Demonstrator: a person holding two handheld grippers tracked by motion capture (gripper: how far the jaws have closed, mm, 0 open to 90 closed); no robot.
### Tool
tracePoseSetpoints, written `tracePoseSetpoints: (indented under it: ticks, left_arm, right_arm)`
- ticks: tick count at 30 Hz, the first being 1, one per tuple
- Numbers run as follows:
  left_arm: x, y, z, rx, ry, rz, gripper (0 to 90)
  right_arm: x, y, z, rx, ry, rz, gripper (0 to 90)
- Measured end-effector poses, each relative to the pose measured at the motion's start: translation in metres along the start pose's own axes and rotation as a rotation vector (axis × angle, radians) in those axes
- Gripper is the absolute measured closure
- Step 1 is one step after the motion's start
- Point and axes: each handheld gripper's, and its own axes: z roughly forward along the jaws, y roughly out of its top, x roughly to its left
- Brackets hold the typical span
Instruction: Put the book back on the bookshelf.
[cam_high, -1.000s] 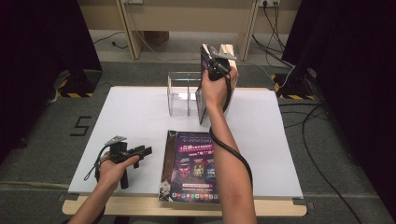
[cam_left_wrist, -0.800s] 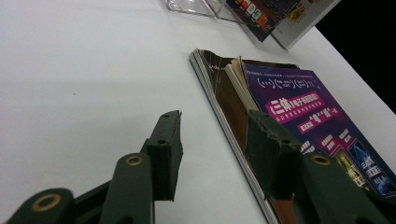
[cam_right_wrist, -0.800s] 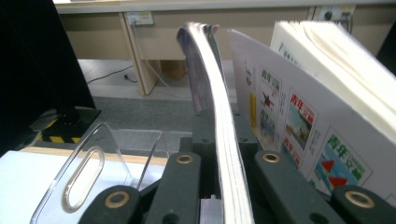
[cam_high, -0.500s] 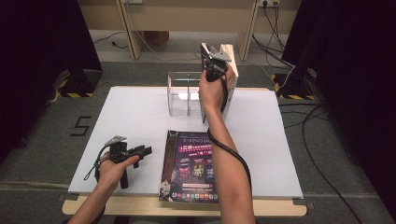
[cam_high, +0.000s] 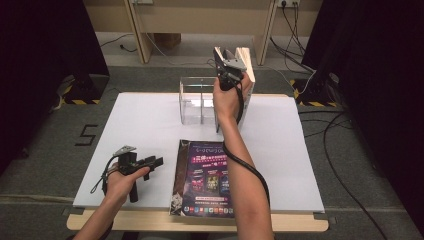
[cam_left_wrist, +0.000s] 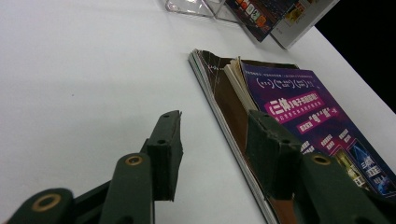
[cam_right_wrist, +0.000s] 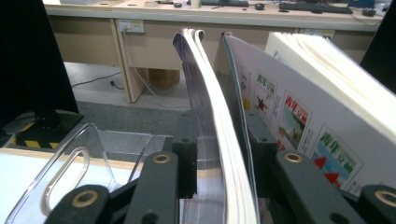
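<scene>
I have the right claw (cam_high: 229, 62) raised at the far edge of the white worktop (cam_high: 140, 135), over the right-hand end of the clear plastic rack (cam_high: 197, 100), with a thin magazine (cam_right_wrist: 210, 140) standing upright between its jaws. In the right gripper view those jaws have just been opening; a sliver of gap shows at the left pad, so I read the magazine as loosely flanked rather than pinched. It is slim, with a glossy dark cover and pale page edges, and it bows slightly toward the top. Just beside it on the right stand another magazine with small colourful pictures (cam_right_wrist: 289, 121) and a thicker white book (cam_right_wrist: 336, 79), both leaning away. The room on that side is tight, while the rack's slots to the left are free. My left claw (cam_high: 152, 162) rests low on the near-left part of the worktop, jaws partly apart with nothing between them. It points at the purple magazine (cam_high: 207, 177) lying flat at the near edge, its spine just beside the jaw tips in the left gripper view (cam_left_wrist: 308, 121). The purple cover's corner is worn and some pages fan up at the top. Wide bare worktop lies to the left and between the flat magazine and the rack.
</scene>
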Motion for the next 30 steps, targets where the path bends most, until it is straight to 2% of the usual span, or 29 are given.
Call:
tracePoseSetpoints:
  ticks: [7, 9, 17, 30]
  left_arm:
    - [-0.001, -0.001, 0.002, 0.006, -0.002, 0.006, 54.6]
    - [-0.001, -0.001, 0.002, 0.007, -0.002, 0.007, 54.6]
    - [-0.002, -0.003, 0.004, 0.013, -0.003, 0.010, 54.2]
    - [-0.003, -0.003, 0.004, 0.014, -0.003, 0.010, 54.1]
  right_arm:
    - [-0.001, -0.007, -0.005, -0.003, 0.011, 0.011, 68.0]
    - [-0.001, -0.009, -0.006, 0.005, 0.022, 0.032, 66.8]
    - [-0.006, -0.018, -0.012, 0.014, 0.039, 0.054, 65.0]
    - [-0.009, -0.025, -0.021, 0.011, 0.056, 0.082, 65.7]
